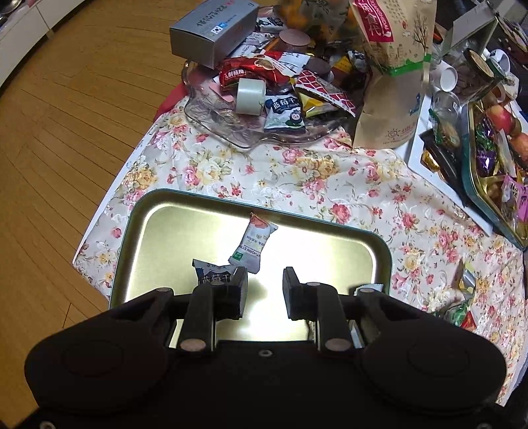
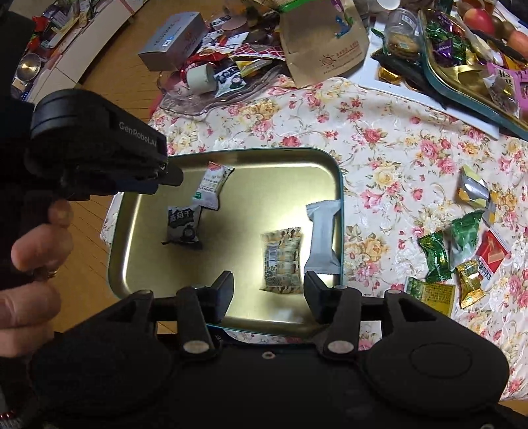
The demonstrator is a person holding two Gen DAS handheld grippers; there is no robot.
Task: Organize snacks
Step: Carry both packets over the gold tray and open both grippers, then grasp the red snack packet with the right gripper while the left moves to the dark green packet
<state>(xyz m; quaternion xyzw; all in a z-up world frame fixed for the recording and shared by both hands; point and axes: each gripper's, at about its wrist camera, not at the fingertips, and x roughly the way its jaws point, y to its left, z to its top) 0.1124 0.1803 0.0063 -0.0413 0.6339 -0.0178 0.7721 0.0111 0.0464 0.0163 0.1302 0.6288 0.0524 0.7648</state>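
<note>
A gold metal tray (image 2: 145, 237) with a teal rim lies on the floral tablecloth; it also shows in the left wrist view (image 1: 158, 231). In it lie a dark blueberry packet (image 2: 184, 224), a white hawthorn packet (image 2: 211, 186), a patterned nut packet (image 2: 282, 259) and a plain white packet (image 2: 321, 237). My left gripper (image 1: 264, 290) is open and empty above the tray, just beside the blueberry packet (image 1: 213, 274) and the white packet (image 1: 254, 242). My right gripper (image 2: 268, 293) is open and empty over the tray's near edge, by the nut packet.
Several loose candies (image 2: 462, 250) lie on the cloth right of the tray. A glass dish (image 1: 231, 122) piled with snacks, a silver box (image 1: 211, 29) and a paper bag (image 1: 392, 66) stand at the back. A second full tin (image 2: 478, 76) sits back right. Floor lies left.
</note>
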